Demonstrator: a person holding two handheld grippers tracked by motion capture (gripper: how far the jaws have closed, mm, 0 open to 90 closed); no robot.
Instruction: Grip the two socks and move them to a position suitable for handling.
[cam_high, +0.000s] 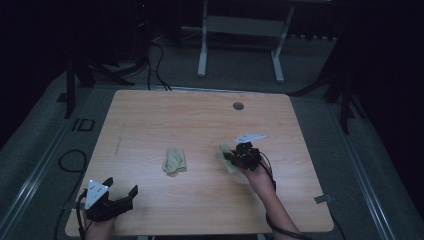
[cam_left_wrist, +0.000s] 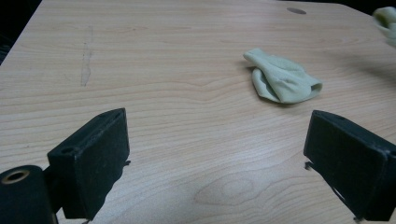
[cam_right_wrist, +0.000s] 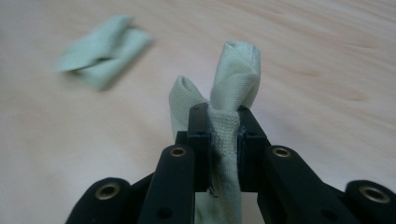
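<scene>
Two pale green cloths are in view. One cloth (cam_high: 174, 160) lies crumpled near the table's middle, also seen ahead of the left jaws (cam_left_wrist: 282, 82) and blurred at upper left (cam_right_wrist: 100, 51). My right gripper (cam_high: 234, 156) is shut on the other cloth (cam_right_wrist: 229, 102), which bunches up between the jaws; that cloth (cam_high: 225, 155) hangs just over the table right of centre. My left gripper (cam_high: 121, 189) stands open near the front left corner, its jaws wide apart with nothing between them (cam_left_wrist: 215, 154).
The wooden table (cam_high: 150, 115) has a round cable hole (cam_high: 238, 106) at the back. A white desk frame (cam_high: 240, 30) and cables (cam_high: 155, 65) stand on the floor behind. A cable loop (cam_high: 70, 160) lies left of the table.
</scene>
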